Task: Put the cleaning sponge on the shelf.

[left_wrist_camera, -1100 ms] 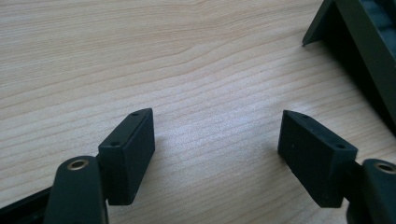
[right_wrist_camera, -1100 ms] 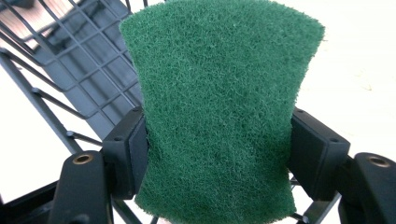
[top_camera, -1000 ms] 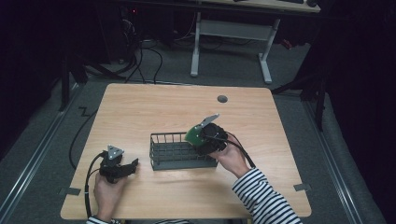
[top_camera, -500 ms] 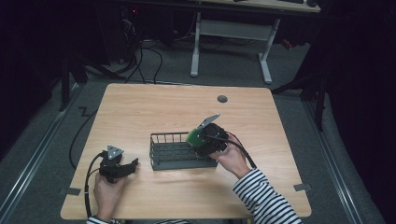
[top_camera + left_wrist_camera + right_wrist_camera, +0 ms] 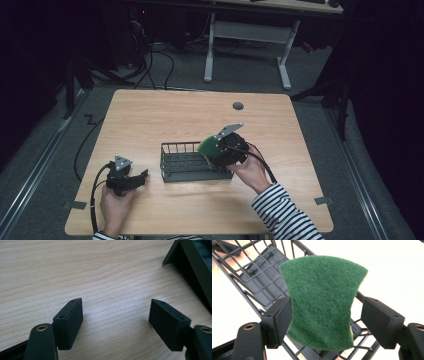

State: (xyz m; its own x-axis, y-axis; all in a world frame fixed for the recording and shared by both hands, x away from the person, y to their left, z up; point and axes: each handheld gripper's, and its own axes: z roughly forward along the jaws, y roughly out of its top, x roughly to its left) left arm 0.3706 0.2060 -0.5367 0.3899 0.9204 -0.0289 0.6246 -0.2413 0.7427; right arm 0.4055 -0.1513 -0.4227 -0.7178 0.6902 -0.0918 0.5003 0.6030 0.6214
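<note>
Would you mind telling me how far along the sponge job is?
Done: the green sponge has been brought over the wire basket. In hand: the right gripper has just been opening, its right pad clear of it. Left: the sponge settling inside. The left gripper rests open.

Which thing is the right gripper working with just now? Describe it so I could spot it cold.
Start at the light wooden table and find the black wire basket near its middle. At the basket's right end, between the jaws of the right gripper, which have just been opening, sits a sponge. It is the one soft, green, waisted thing among black metal.
</note>
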